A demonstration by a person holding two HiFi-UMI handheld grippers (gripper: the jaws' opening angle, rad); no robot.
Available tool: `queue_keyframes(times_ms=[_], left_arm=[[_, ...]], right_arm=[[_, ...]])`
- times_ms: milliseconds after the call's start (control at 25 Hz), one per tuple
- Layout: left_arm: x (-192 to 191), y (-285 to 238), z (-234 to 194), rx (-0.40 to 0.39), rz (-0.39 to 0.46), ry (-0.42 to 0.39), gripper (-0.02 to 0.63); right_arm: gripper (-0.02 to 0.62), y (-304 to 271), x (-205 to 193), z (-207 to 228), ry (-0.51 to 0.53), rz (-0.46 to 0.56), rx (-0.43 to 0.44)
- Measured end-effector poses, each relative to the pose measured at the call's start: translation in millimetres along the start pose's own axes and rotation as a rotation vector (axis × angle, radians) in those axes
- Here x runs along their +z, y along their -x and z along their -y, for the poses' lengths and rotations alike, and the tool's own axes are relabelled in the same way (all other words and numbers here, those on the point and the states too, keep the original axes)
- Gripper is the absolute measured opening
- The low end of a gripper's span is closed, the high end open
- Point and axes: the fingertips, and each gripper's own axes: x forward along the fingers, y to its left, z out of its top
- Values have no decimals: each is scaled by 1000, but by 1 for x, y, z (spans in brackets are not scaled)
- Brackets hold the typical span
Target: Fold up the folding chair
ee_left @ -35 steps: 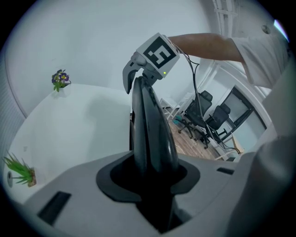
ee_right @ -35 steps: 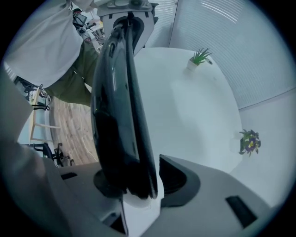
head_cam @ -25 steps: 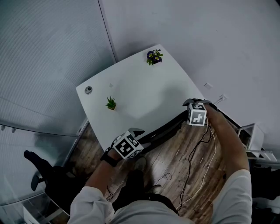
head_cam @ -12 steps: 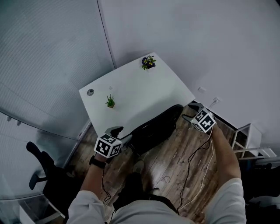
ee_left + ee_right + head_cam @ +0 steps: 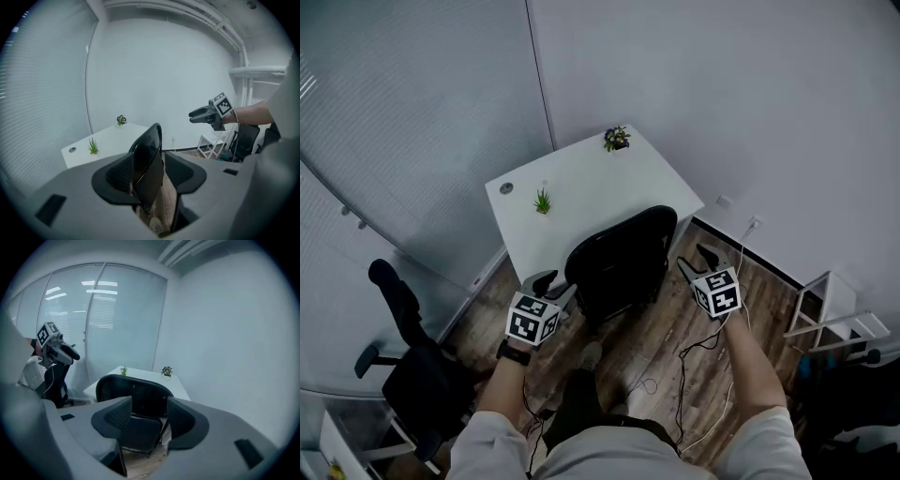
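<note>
Your left gripper (image 5: 551, 285) has the near side edge of the black folding chair (image 5: 614, 262) standing in the gap of its jaws. They have just been closing but are about half apart and not clamped: the edge lies by one pad, with floor showing before the other. Your right gripper (image 5: 695, 262) hangs just beside the chair's far side. Its jaws have also just been closing; they are moderately apart with nothing between them. So nothing holds the chair firmly, and most of the trouble would start there.

The white table (image 5: 581, 187) comes first. The chair stands upright on the wood floor right in front of it, so a forward tip or swing would likely knock the backrest into the tabletop.

Edge-on, the chair looks thin, though I cannot tell whether it is fully flat. On one loose hold it could twist out and fall toward the office chair (image 5: 412, 375) or your feet.

The cables (image 5: 703, 347) trail on the floor by the chair's right side, where a dragged leg could snag them.

A bump to the table could topple the two potted plants (image 5: 543, 202).
</note>
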Motion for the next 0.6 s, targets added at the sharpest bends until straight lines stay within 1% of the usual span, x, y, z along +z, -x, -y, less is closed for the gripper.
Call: queue_keyframes(times_ms=[120, 280, 480, 600], left_arm=[[1, 29, 29, 62, 89, -22, 204], [6, 69, 67, 115, 185, -65, 191], [18, 112, 101, 158, 309, -108, 160], [23, 132, 118, 166, 369, -142, 147]], right_arm=[[250, 40, 0, -15, -23, 60, -36], [244, 93, 6, -41, -25, 153, -59], [222, 144, 7, -75, -4, 253, -115], [212, 170, 12, -95, 23, 309, -163]])
